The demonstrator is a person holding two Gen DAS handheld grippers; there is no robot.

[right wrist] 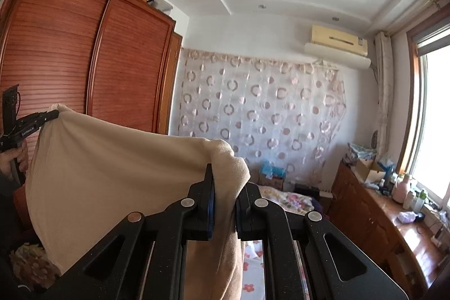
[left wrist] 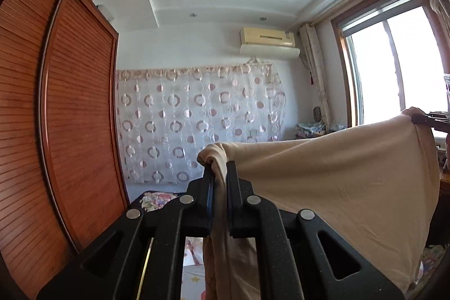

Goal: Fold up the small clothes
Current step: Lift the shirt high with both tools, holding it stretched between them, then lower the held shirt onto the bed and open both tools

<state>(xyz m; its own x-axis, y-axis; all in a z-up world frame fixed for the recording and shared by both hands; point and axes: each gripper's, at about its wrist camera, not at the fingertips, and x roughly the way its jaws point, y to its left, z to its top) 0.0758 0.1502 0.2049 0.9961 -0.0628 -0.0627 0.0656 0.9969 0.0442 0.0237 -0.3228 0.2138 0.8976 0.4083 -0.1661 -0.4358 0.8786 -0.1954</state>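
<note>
Above the bed, both claws, left claw and right claw, are clamped on a beige garment stretched between them.

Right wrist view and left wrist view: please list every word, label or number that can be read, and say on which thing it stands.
White lettering on the side of the left gripper, in the right wrist view: too small and blurred to read.
Small mark on the air conditioner: too small to read.
The beige cloth has no text. Nothing else is readable.
</note>
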